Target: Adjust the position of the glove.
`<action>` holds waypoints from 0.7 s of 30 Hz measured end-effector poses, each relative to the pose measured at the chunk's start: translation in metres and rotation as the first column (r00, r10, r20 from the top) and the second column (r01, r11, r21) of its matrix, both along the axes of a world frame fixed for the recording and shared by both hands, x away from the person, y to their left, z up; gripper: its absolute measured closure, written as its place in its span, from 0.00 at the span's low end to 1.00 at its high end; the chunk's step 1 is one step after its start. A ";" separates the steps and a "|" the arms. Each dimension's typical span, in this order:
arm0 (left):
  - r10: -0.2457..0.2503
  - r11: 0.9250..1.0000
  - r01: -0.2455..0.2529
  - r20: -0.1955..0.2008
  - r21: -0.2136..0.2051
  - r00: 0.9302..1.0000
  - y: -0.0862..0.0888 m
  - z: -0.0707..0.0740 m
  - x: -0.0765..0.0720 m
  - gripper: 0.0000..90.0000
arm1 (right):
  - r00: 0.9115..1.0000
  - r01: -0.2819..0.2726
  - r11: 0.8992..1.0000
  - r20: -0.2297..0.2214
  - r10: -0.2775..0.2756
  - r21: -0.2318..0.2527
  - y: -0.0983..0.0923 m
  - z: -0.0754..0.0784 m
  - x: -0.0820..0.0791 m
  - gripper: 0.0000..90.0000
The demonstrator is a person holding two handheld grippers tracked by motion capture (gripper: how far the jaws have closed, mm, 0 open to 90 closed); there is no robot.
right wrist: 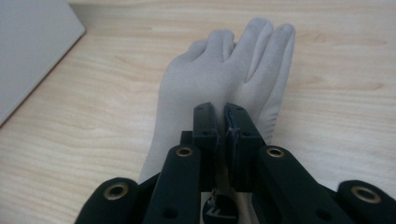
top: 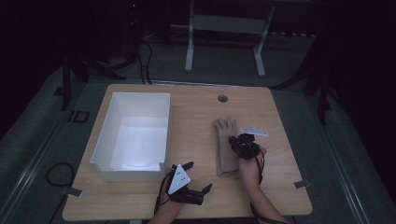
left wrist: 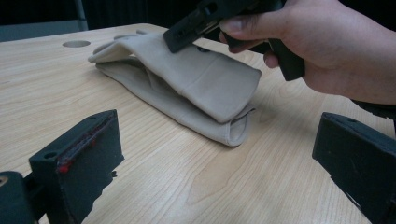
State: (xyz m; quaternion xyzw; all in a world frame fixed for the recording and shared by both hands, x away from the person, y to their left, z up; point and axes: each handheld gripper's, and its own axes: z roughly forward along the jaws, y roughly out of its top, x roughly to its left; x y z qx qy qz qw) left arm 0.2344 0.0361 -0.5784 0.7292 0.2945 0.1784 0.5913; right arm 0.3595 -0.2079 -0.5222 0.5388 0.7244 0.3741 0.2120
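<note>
High view, far left: a white box (top: 133, 135) stands open-topped on the table (top: 196, 196), well apart from the work.
Left gripper (top: 194, 179): near the table's front edge, between box and glove; its jaws stand wide apart with nothing between them, bare wood showing in the gap in the left gripper view.
Glove (top: 226, 145): a pale grey glove lies flat right of centre, fingertips toward the far edge, cuff toward the person; in the left gripper view (left wrist: 187, 84) it looks doubled, one layer over another.
Right gripper (top: 242, 141): on the glove's right side, about mid-length; in the right gripper view (right wrist: 225, 116) its jaws are pressed together, seemingly pinching a fold of fabric, though how much cloth is caught is hard to tell.
White part (top: 254, 131): a small flat piece lies just beyond the right gripper, near the glove's fingers.
Risk, grip: the pinch looks shallow, so the cloth may slide out on lifting.
Risk, layers: only the top layer may be caught, so the glove could unfold and drag.
Risk, neighbour: a trailing glove might sweep the white part.
</note>
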 end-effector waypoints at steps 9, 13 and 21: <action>-0.002 1.000 0.002 0.000 0.000 1.000 0.000 0.000 0.000 0.02 | 0.999 -0.024 1.000 -0.041 0.024 0.000 0.003 -0.014 0.000 0.87; -0.002 1.000 0.002 0.000 -0.001 1.000 0.000 0.000 0.000 0.02 | 0.998 -0.035 0.999 -0.059 0.034 -0.005 0.004 -0.021 0.001 0.79; -0.002 1.000 0.002 0.000 0.000 1.000 0.000 0.000 0.000 0.02 | 0.995 -0.093 0.996 -0.027 0.093 0.013 0.004 -0.010 -0.001 0.54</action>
